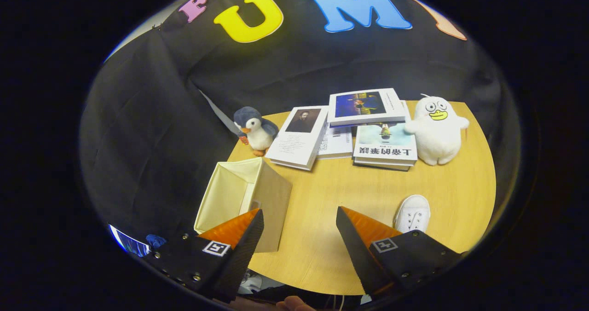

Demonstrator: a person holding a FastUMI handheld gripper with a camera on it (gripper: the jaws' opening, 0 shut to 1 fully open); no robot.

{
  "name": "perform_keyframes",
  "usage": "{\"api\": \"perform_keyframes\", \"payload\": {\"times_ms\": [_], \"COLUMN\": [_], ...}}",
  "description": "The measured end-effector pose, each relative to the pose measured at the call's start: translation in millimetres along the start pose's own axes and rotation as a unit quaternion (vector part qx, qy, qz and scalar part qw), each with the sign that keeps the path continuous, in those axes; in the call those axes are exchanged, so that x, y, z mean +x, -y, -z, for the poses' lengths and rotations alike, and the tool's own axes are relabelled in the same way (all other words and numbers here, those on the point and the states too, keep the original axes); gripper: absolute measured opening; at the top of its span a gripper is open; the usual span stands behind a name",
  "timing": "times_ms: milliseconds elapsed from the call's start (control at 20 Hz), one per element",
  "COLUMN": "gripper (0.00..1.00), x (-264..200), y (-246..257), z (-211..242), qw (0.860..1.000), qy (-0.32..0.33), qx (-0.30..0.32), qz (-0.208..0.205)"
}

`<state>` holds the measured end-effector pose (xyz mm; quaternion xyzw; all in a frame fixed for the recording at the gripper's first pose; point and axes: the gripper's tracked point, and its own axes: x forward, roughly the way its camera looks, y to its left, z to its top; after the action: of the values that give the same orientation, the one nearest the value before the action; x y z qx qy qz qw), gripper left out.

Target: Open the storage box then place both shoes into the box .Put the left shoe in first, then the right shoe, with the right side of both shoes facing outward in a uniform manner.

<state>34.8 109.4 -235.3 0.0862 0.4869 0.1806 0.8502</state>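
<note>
Gripper (299, 219) above round wooden table (331, 187); fingers spread wide, holding nothing.

Storage box (244, 200): cream fabric, top open, interior pale, standing at the table's near-left edge; left finger (239, 242) overlaps its near corner in view, contact cannot be told; white shoe (412, 213): laced, toe pointing away, lying on the table just beyond the right finger (363, 242), partly hidden behind it; books (349, 127): several, stacked and overlapping, at the far side of the table; penguin plush (254, 129): grey and white, upright, beside the leftmost book; white plush (437, 129): round-eyed, yellow-beaked, upright, touching the right-hand books; bare tabletop between the fingers.
</note>
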Motion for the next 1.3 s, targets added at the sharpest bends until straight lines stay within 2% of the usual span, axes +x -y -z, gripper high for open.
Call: {"api": "perform_keyframes", "payload": {"times_ms": [150, 400, 650, 950, 1300], "gripper": [0.96, 0.96, 0.96, 0.96, 0.95], "x": [-9.9, -28.3, -39.4, -34.4, 1.2], "y": [34.8, 103.7, 155.6, 205.5, 242.3], "z": [6.6, 34.6, 63.8, 107.3, 144.7], "qw": [1.000, 0.995, 0.989, 0.982, 0.977], "qy": [0.009, 0.010, -0.001, -0.043, -0.096], "qx": [0.015, 0.036, 0.068, 0.091, 0.078], "qz": [0.024, 0.090, 0.129, 0.157, 0.175]}}
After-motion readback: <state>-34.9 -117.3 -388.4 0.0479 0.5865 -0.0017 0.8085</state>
